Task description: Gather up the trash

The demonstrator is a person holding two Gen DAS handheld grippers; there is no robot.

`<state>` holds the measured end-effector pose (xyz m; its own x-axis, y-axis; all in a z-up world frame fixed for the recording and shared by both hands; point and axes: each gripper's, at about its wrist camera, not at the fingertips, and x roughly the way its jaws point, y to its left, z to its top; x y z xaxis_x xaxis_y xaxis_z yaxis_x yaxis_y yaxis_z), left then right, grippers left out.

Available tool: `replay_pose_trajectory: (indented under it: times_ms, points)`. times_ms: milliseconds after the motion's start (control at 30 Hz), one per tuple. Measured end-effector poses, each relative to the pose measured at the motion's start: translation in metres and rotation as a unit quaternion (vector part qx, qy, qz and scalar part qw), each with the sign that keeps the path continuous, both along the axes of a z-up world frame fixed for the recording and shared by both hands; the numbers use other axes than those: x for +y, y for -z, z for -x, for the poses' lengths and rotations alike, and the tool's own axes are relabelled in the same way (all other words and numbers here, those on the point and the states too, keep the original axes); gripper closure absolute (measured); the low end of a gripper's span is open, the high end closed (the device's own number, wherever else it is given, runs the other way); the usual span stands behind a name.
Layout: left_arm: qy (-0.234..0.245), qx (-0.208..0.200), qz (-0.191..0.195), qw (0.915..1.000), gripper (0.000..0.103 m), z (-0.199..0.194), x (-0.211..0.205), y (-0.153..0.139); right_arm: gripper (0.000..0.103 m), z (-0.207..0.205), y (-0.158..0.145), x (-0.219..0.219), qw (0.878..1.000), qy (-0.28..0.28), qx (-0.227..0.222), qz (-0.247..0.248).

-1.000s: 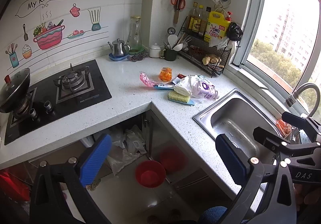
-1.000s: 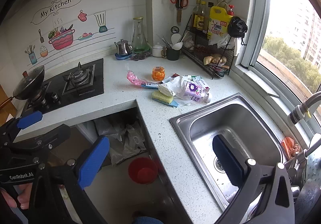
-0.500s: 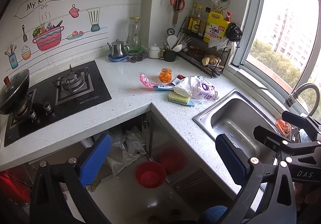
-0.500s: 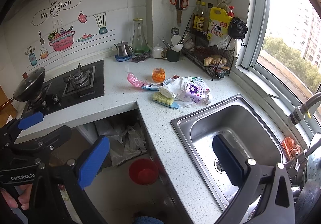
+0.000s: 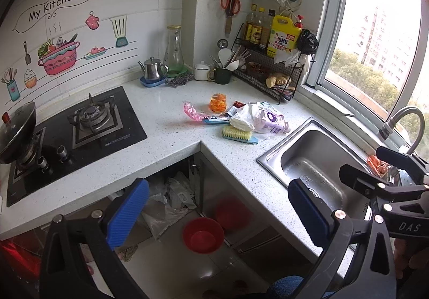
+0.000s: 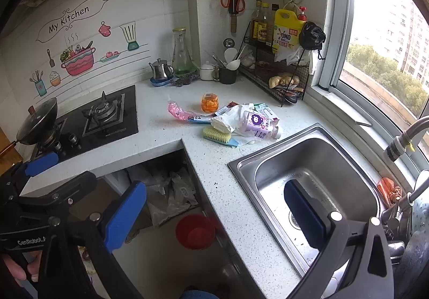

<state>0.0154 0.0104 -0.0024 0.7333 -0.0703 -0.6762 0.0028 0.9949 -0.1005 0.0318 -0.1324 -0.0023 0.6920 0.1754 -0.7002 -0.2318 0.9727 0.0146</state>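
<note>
Kitchen counter [image 5: 166, 122] | litter [image 5: 252, 118] heaped beside sink [image 5: 316, 165], untouched | left gripper [image 5: 218, 209], right gripper [image 6: 214, 212]: jaws apart, empty, well short | step: approach | next: reach to heap, close on one wrapper

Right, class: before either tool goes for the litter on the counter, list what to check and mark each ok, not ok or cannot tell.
1. Left tool open and empty: ok.
2. Right tool open and empty: ok.
3. Litter in view: ok; pink wrapper, white bag and purple pouch lie on the counter.
4. Scrub brush apart from the litter: not ok, it touches the pile.
5. Tools within reach of the pile: not ok, both hang short of the counter.
6. Bin located: cannot tell.
</note>
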Motion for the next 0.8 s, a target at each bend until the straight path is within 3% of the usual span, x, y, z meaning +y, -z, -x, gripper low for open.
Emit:
replay_pose_trajectory:
  times_ms: [367,600,800]
  points:
    - [0.047,0.013,-0.008,0.9988,0.000,-0.058,0.012,-0.009,0.000,-0.037,-0.008,-0.008,1.000,0.007,-0.012,-0.006]
    - [0.049,0.034,-0.016,0.9981,0.000,-0.132,0.020,0.009,0.000,-0.106,0.009,-0.009,1.000,-0.008,0.001,-0.006]
    - [0.055,0.069,-0.001,0.9961,0.000,-0.205,0.020,0.032,0.000,-0.182,0.031,-0.020,0.999,-0.001,0.043,0.005]
